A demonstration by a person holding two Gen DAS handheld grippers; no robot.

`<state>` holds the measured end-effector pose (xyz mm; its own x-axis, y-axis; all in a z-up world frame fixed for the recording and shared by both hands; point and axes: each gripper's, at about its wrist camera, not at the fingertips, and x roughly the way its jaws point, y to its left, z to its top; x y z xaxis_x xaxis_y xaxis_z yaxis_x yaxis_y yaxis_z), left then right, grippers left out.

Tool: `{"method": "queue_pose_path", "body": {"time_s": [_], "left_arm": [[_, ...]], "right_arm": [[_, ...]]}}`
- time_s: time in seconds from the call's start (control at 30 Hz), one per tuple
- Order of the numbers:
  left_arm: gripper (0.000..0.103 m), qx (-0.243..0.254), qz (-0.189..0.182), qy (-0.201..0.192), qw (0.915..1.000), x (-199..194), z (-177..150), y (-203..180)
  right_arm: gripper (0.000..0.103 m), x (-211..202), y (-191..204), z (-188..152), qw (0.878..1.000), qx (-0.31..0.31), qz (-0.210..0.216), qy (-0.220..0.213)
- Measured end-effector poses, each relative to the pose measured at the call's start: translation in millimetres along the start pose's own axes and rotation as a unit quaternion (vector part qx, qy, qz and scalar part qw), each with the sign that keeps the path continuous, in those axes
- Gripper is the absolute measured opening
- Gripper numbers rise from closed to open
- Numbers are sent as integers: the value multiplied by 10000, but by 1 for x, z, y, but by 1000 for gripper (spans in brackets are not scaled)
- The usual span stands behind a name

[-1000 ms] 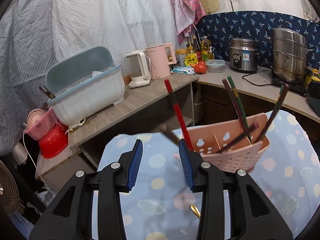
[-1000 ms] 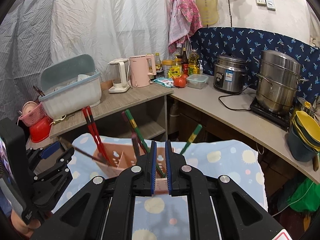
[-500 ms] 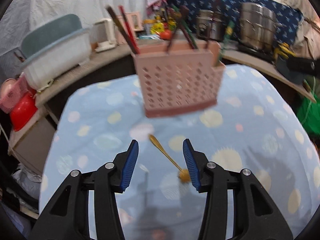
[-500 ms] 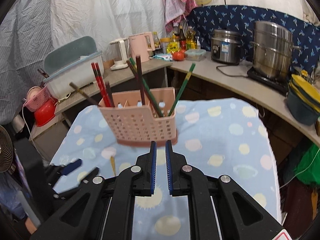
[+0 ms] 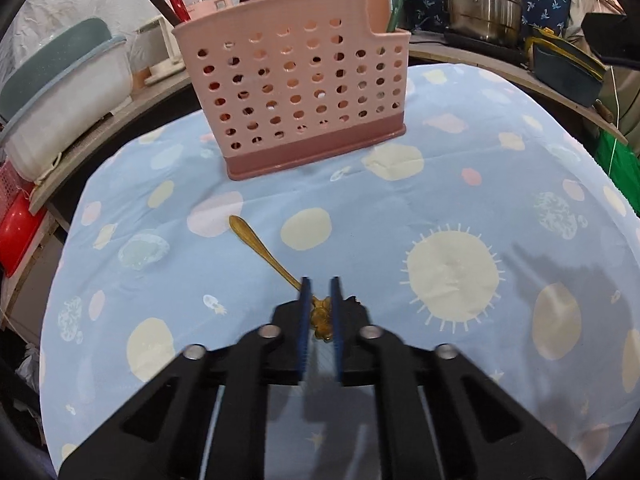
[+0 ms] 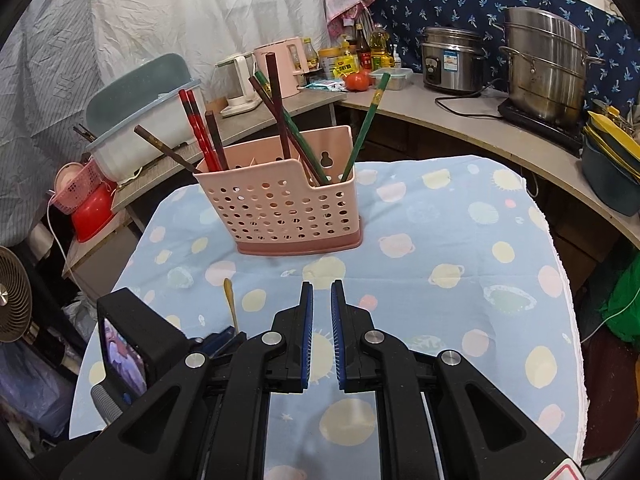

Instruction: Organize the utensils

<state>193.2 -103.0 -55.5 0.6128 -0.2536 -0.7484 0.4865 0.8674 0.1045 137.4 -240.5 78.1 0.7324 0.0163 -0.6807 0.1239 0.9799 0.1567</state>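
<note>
Gold metal, the spoon (image 5: 264, 254) is lying on the spotted cloth (image 5: 440, 200) before the pink caddy (image 5: 296, 92), its handle running away up-left. Our left gripper (image 5: 320, 308), jaws having just been closing, is clamping its ornate near end. Our right gripper (image 6: 321, 320) is hanging clenched, empty, farther off. The spoon's bowl is lying hidden between the pads.

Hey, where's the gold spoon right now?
The gold spoon lies on the spotted tablecloth in front of the pink utensil caddy, its bowl end clamped between the left gripper jaws.
</note>
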Motion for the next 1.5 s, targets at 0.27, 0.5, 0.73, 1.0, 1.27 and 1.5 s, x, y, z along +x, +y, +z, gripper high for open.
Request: {"method": "queue_pose_path", "body": {"time_s": [0.27, 0.5, 0.73, 1.0, 1.27, 1.5], "left_arm": [[0, -504, -262, -164, 9982, -24, 6, 25], [36, -1103, -590, 71, 9921, -25, -1, 36], [55, -1334, -673, 350, 9882, -4, -2, 21], [27, -1362, -660, 394, 9877, -3, -1, 19], [27, -1357, -643, 194, 9885, -47, 10, 28], [27, -1345, -753, -391, 9873, -113, 53, 43]], "right_arm": [[10, 0, 1, -1, 10000, 41, 36, 22], [10, 1, 0, -6, 9999, 77, 74, 80], [10, 4, -6, -16, 9997, 117, 42, 215], [10, 4, -11, -18, 9996, 156, 24, 219], [10, -1, -5, -14, 9998, 122, 93, 142], [10, -11, 4, -1, 9999, 40, 142, -52]]}}
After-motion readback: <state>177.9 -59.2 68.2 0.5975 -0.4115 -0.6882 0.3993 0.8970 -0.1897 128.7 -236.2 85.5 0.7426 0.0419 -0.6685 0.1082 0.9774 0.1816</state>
